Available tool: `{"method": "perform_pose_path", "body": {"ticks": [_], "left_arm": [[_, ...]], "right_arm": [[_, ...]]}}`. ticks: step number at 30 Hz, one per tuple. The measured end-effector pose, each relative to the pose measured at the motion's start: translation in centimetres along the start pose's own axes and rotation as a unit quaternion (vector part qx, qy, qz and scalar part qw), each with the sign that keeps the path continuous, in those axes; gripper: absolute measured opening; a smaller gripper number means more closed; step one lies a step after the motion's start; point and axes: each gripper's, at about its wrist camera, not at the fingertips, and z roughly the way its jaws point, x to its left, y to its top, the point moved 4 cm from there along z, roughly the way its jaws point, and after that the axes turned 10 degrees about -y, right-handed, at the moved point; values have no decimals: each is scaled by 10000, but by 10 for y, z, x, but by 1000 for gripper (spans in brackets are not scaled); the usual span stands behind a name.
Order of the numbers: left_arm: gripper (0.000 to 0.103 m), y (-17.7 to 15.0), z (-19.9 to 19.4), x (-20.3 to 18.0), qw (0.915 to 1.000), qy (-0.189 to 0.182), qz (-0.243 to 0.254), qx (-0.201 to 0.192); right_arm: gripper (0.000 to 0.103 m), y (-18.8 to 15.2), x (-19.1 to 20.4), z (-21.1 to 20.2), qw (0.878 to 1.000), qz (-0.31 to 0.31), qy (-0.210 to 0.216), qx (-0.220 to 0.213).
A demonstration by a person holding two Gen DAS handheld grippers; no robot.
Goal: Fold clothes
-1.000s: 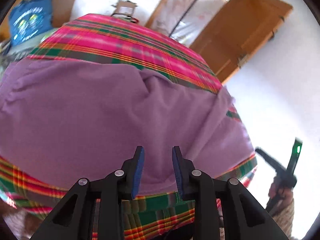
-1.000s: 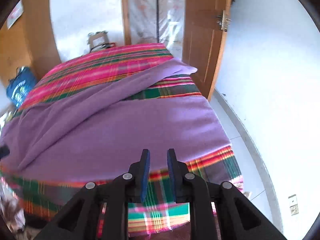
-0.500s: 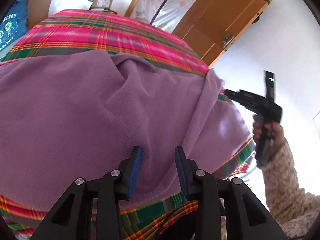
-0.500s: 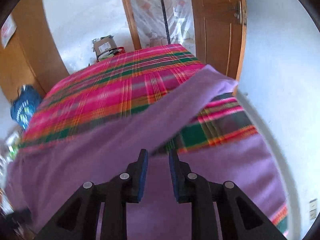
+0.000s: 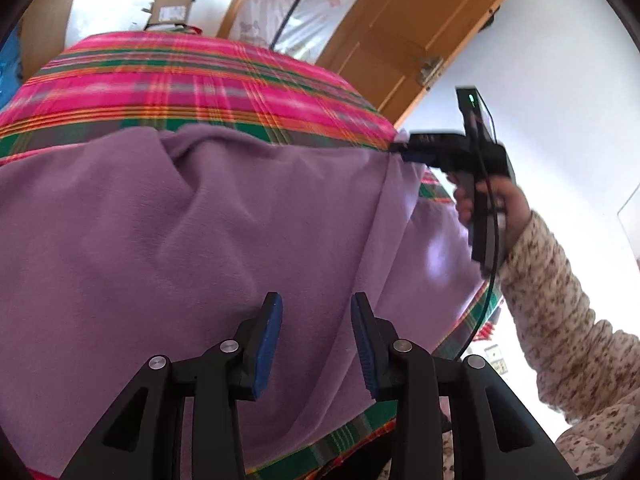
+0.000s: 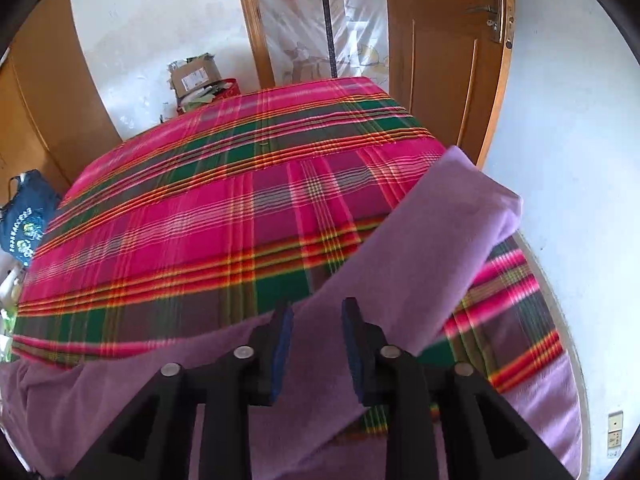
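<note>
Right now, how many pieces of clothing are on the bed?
1 that I can see: the purple garment, spread across the near part of the plaid bed cover, one fold raised toward the right gripper. Something may lie hidden beneath it.

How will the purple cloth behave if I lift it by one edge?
Probably floppy: the purple cloth lies in soft folds and drapes over the bed edge. It looks fleecy, so it likely grips rather than slips. Being large, most of it would probably drag along behind the lifted edge.
</note>
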Motion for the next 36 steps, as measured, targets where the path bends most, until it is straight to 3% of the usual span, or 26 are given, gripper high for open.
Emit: {"method": "perform_pose_path", "body": {"ticks": [2, 11, 17, 30, 36], "left_arm": [[39, 0, 8, -2, 9999, -23, -20, 117], [40, 0, 16, -5, 9997, -87, -43, 233], [40, 1, 20, -6, 9997, -80, -33, 244], [49, 2, 23, -12, 9995, 105, 97, 272], [49, -1, 19, -7, 9993, 227, 117, 271]], "right_arm": [[30, 5, -1, 7, 9998, 135, 79, 159], [30, 12, -5, 20, 9987, 220, -306, 343], [4, 9, -14, 16, 9985, 334, -254, 339], [3, -9, -61, -33, 9958, 902, 22, -128], [3, -32, -85, -49, 9935, 1114, -101, -234]]}}
